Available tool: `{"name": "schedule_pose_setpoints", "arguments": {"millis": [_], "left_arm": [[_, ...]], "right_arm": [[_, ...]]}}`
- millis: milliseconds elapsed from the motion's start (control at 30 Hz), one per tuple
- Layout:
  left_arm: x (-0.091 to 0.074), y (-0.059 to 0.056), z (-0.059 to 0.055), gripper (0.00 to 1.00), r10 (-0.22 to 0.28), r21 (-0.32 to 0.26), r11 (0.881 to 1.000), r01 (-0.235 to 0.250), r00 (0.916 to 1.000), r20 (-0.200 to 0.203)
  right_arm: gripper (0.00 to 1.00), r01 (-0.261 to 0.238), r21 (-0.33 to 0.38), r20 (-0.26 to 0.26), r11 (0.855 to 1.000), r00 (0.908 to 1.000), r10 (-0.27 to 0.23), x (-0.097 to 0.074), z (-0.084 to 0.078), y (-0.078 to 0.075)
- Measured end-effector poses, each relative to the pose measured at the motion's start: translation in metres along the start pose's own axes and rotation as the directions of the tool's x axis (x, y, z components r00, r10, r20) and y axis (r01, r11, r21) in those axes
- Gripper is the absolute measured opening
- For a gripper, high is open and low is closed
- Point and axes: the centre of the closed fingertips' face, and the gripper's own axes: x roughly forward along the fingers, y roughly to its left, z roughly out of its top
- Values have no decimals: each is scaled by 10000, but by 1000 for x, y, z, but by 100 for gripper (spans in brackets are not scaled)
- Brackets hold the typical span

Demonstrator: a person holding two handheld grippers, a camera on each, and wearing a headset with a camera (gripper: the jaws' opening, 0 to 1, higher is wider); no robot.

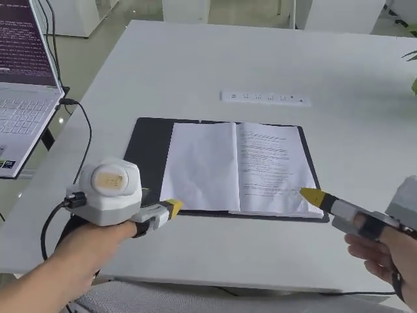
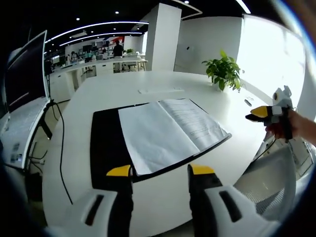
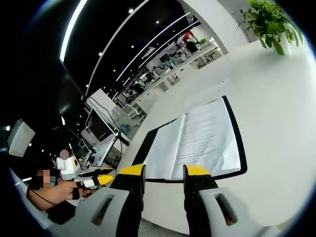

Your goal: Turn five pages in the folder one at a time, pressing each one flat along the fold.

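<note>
The folder (image 1: 148, 153) lies open and flat in the middle of the white counter (image 1: 195, 59), nearer the counter's near edge than its far one, with its long sides parallel to that near edge. A blank white page (image 1: 201, 166) lies left of the fold and a printed page (image 1: 270, 169) right of it. A strip of the black inner cover shows bare to the left of the blank page. The left gripper (image 1: 172, 207) is held low over the counter's near edge, its yellow tips just beside the near edge of the folder below the blank page; whether they touch it I cannot tell. In the left gripper view its jaws stand apart with a clear gap, nothing between them (image 2: 160, 170). The right gripper (image 1: 311, 195) is at the folder's near right corner in the head view. From the left gripper view it is seen raised off the counter, apart from the folder (image 2: 259, 112). In its own view the jaws are parted by a narrower gap, also holding nothing, and point at the folder's near edge (image 3: 162, 170). A white power strip (image 1: 265, 98) lies beyond the folder toward the far edge. An open laptop (image 1: 23, 78) sits off the counter's left edge, and a potted plant (image 2: 224, 71) stands near the far right corner.
</note>
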Motion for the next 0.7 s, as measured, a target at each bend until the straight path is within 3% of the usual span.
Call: {"name": "schedule_pose_setpoints", "arguments": {"millis": [200, 300, 433, 700], "left_arm": [[-16, -4, 6, 48, 116, 28, 9999, -116, 9999, 99], [-17, -3, 4, 48, 143, 190, 9997, -144, 9999, 85], [-19, -3, 2, 50, 131, -54, 9999, -130, 9998, 126], [-15, -7, 1, 54, 105, -139, 9998, -105, 9999, 13]], "right_arm": [[34, 253, 47, 275, 9997, 9993, -254, -9, 3, -6], [35, 245, 11, 100, 9997, 9996, -245, -10, -1, -8], [39, 471, -377, 47, 9982, 9989, -470, -12, -3, -14], [41, 629, -401, 294, 9972, 9977, -618, -16, 5, -25]]}}
